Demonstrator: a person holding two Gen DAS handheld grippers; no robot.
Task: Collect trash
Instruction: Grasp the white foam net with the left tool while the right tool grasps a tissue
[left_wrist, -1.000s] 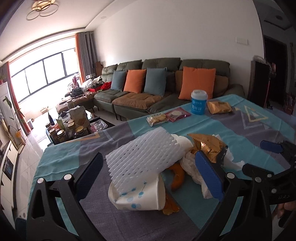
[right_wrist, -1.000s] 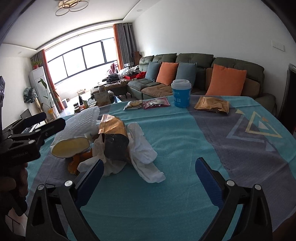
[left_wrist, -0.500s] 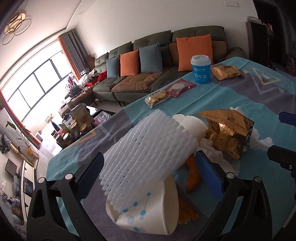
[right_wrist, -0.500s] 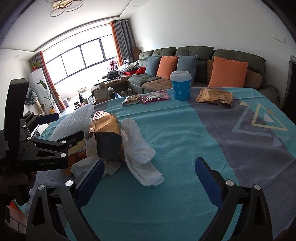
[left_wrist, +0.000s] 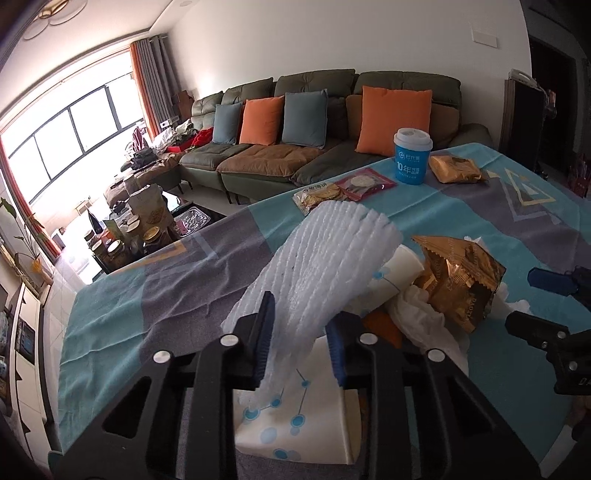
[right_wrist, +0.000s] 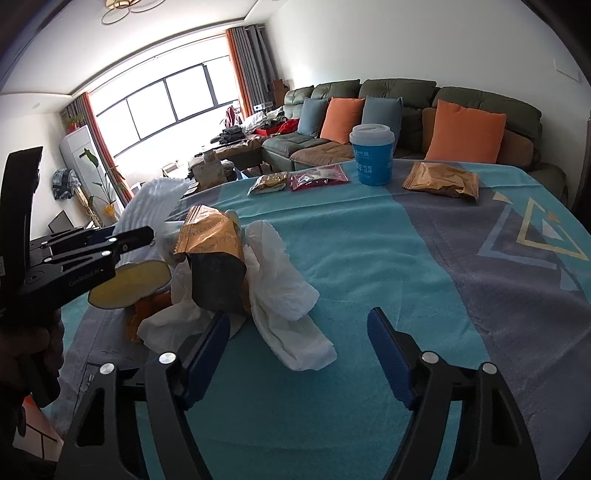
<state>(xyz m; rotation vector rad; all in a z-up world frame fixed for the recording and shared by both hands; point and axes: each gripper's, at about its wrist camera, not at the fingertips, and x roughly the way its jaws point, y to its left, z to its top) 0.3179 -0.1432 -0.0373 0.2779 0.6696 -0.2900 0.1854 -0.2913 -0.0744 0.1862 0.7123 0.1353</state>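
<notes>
Two grippers: left gripper (left_wrist: 301, 341) pinching foam net (left_wrist: 325, 266), hiding paper cup (left_wrist: 295, 424); right gripper (right_wrist: 297, 354) spread.

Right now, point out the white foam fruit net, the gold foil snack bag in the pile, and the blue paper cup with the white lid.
white foam fruit net (left_wrist: 325, 266), left wrist view, ribbed middle.
gold foil snack bag (right_wrist: 207, 236), right wrist view, crinkled top.
blue paper cup with white lid (right_wrist: 371, 162), right wrist view, printed side.
</notes>
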